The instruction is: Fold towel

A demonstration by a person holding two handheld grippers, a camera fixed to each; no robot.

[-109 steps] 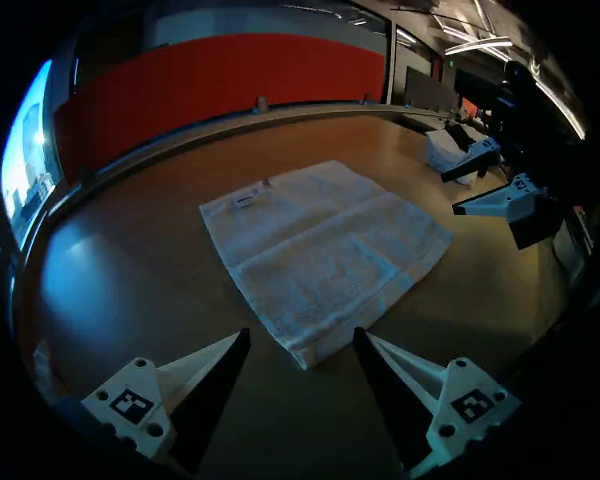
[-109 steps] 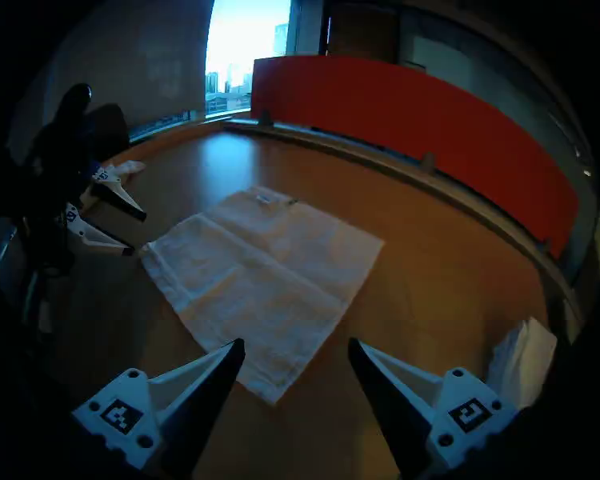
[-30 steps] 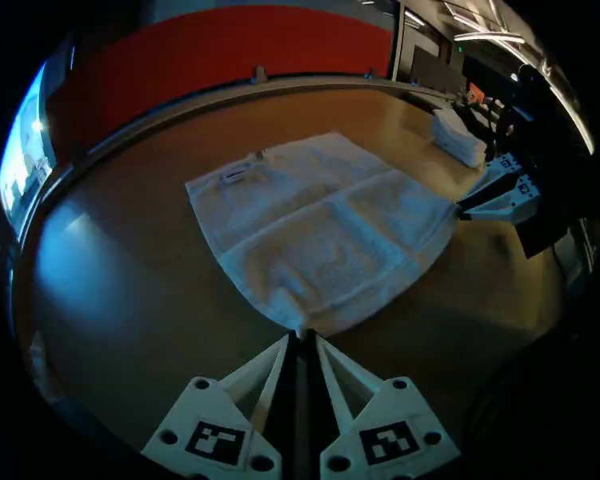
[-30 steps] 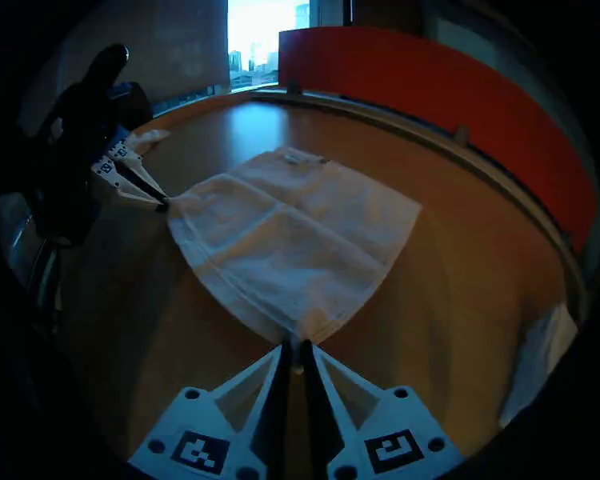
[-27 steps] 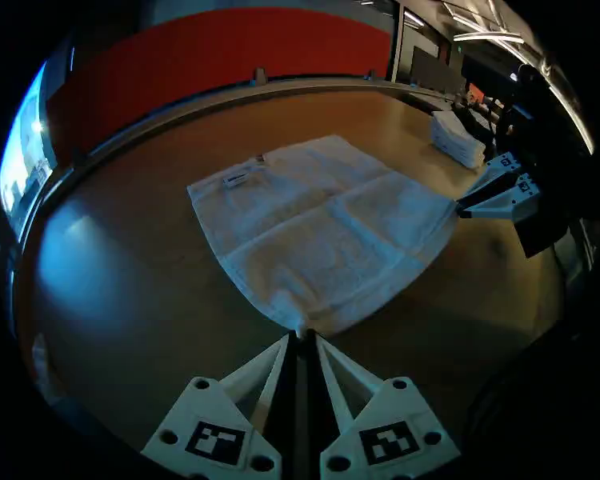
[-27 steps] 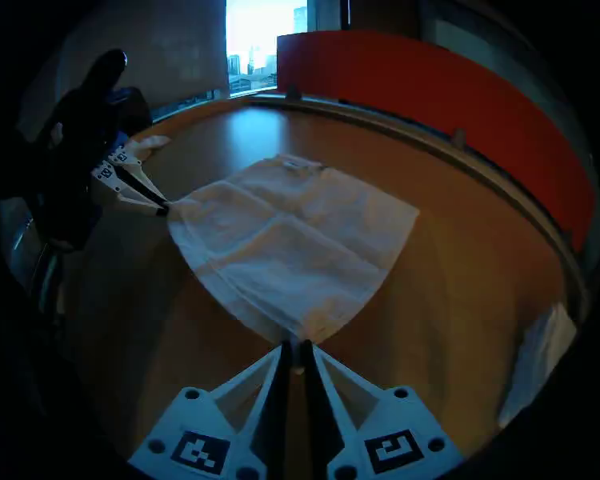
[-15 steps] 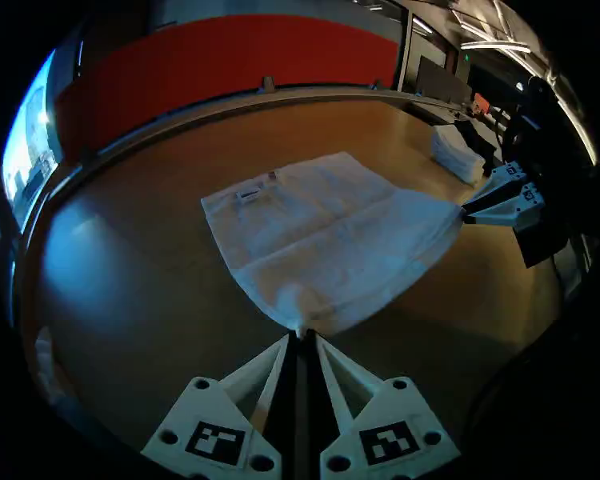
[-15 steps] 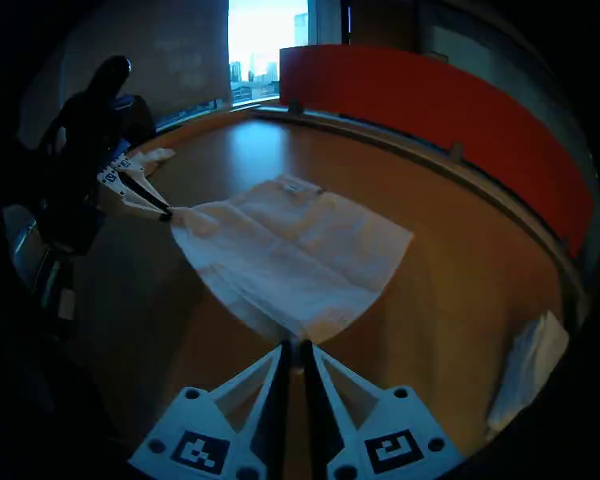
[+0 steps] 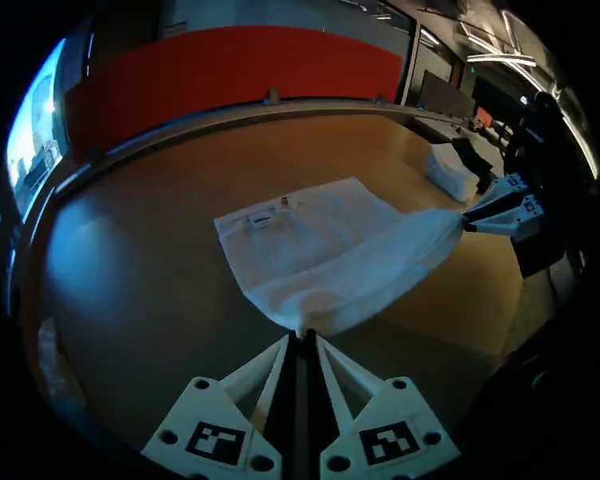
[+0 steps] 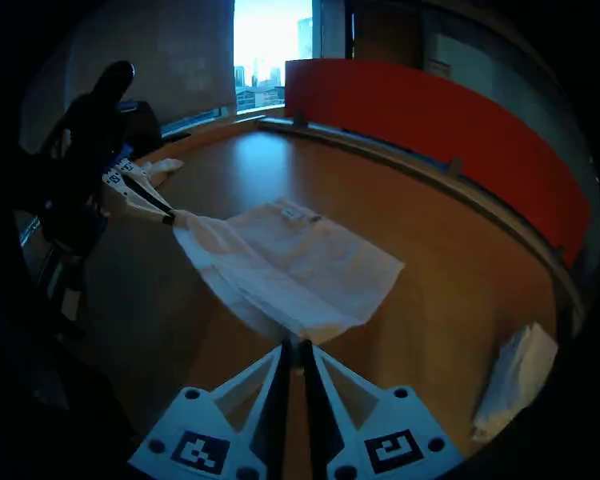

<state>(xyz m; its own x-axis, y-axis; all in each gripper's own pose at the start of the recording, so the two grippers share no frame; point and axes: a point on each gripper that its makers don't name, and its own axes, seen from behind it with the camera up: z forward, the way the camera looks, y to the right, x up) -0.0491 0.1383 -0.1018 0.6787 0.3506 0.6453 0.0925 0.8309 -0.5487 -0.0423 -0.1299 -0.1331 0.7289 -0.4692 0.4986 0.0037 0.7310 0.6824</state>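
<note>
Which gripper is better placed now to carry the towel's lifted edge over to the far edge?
Neither alone, probably: left gripper and right gripper each pinch one lifted corner of the towel, so both should move together.

Office: long wooden desk (image 9: 140,240), red partition (image 9: 236,68), skyline window (image 10: 272,48).

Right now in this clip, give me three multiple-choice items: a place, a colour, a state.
1. Where is the label on the towel?
A. Near the far edge, lying on the table
B. At the pinched near corner
C. Hanging off the table
2. What colour is the panel behind the table?
A. Blue
B. Red
C. Green
3. The left gripper is:
A. Open
B. Shut on a towel corner
C. Shut on nothing
Answers: 1 A, the label lies far from both held corners; 2 B, plainly red; 3 B, its fingers pinch the corner.
</note>
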